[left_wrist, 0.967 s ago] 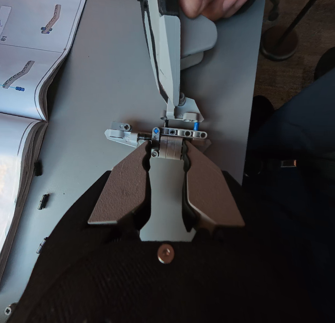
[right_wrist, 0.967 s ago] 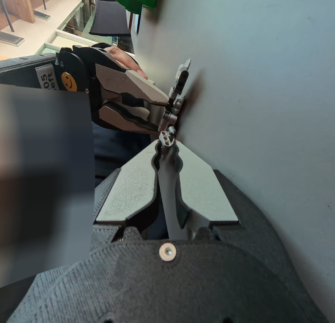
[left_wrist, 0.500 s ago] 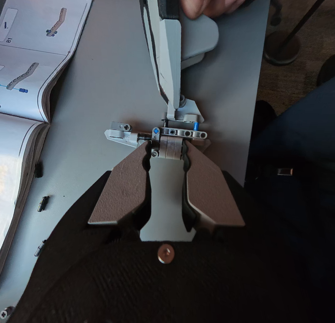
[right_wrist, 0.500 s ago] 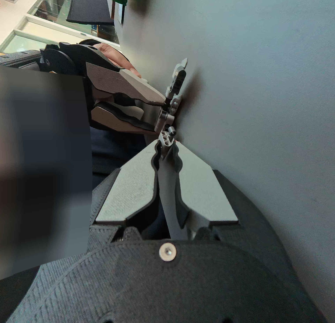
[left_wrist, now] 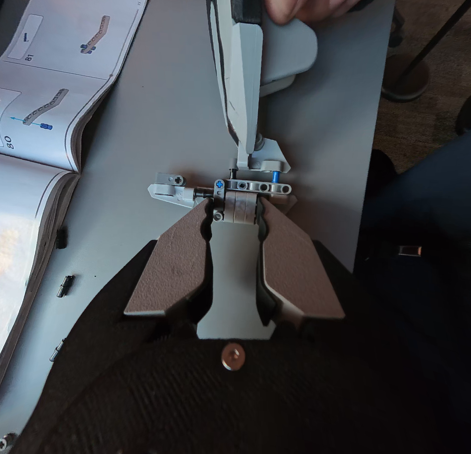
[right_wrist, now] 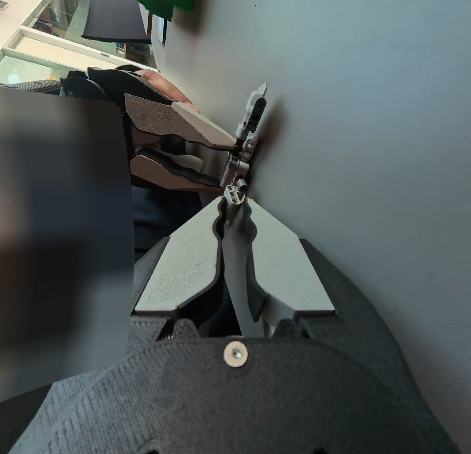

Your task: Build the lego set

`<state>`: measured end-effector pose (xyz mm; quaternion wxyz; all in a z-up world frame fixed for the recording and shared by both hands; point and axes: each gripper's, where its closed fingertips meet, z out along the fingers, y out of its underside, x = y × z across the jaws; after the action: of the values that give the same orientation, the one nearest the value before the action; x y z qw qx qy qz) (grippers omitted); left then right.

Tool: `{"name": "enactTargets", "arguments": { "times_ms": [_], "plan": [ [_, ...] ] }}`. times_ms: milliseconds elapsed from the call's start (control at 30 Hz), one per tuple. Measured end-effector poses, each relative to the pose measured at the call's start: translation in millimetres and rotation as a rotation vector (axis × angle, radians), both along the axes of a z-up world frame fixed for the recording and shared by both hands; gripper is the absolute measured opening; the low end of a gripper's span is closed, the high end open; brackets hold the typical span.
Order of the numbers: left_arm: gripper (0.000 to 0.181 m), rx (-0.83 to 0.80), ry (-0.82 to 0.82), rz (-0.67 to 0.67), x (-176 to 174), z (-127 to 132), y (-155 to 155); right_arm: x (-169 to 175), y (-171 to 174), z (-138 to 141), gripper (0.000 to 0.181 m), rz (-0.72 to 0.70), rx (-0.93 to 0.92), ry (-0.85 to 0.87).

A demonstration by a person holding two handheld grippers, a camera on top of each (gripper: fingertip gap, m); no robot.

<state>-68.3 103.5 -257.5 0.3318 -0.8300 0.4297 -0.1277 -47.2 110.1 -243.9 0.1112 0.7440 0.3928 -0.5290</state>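
**Lego pieces being lined up for joining**

The lego assembly (left_wrist: 239,202) is sitting clenched between the fingers of the left gripper (left_wrist: 235,207) just above the grey table (left_wrist: 153,123), apparently steadied so its row of holes is facing the incoming part. The right gripper (right_wrist: 234,207) is pinching a small grey piece (left_wrist: 262,161) whose black and blue pins (left_wrist: 275,177) are pointing at those holes, not yet seated. An open instruction booklet (left_wrist: 51,84) is lying to the left, with loose black pins (left_wrist: 61,237) beside it. Beyond the table edge, dark carpet (left_wrist: 420,97) is showing.
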Motion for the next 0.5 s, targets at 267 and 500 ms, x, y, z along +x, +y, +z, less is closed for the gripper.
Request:
{"name": "enactTargets", "arguments": {
  "times_ms": [267,500],
  "plan": [
    [0.031,0.037,-0.058,0.048,1.1,0.5,2.5,-0.4,3.1,-0.1,0.009,-0.041,0.086,-0.009],
    [0.031,0.067,-0.070,0.074,0.6,0.8,3.4,-1.5,4.4,0.3,0.009,-0.059,0.086,0.007]
  ]
}}
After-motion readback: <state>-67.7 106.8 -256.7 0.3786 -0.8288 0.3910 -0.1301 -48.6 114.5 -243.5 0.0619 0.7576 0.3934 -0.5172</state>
